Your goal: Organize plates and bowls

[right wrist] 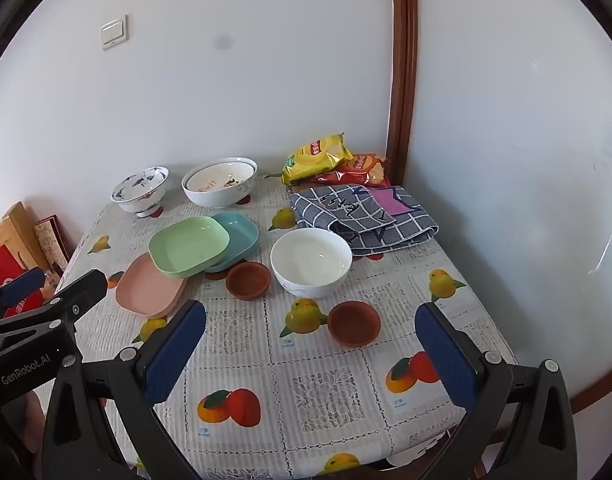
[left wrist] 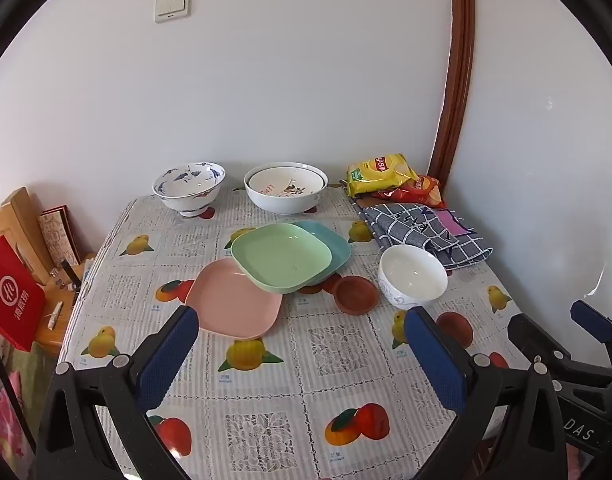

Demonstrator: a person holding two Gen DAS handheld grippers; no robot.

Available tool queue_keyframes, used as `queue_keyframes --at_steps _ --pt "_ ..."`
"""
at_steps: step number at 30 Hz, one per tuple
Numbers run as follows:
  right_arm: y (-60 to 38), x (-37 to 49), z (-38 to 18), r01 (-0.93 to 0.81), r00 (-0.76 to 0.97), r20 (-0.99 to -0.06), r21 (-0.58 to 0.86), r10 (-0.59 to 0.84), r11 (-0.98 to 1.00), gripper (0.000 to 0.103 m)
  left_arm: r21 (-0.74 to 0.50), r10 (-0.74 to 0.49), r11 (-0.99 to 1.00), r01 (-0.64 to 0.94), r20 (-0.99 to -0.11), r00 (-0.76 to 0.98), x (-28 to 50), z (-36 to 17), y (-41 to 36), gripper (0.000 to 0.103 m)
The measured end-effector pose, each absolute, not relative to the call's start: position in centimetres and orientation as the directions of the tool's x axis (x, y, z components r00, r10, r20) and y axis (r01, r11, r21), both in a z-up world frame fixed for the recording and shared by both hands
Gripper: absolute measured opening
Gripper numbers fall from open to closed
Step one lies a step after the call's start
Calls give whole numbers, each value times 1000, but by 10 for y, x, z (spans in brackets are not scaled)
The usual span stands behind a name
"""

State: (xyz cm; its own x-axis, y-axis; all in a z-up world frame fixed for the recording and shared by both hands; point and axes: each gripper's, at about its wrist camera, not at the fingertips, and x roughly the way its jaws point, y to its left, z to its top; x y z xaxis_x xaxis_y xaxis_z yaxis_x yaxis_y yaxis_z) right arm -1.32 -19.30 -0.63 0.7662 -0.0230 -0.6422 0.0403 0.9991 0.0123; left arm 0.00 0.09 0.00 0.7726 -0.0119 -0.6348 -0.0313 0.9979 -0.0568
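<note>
A pale green square plastic plate lies tilted across a teal square plate and a pink square plate. Beside them sit two brown clay saucers, a plain white bowl, a blue-patterned footed bowl and nested white bowls.

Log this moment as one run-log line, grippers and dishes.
left gripper: open, empty | right gripper: open, empty | green plate: overlapping blue plate and pink plate | white bowl: untouched
</note>
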Motion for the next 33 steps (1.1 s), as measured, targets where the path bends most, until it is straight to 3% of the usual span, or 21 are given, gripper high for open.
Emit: queue_keyframes --at_steps 33 --pt "-195 -17 0 49 774 -633 2 -37 999 103 -43 2 998 -37 -630 777 -3 1 6 103"
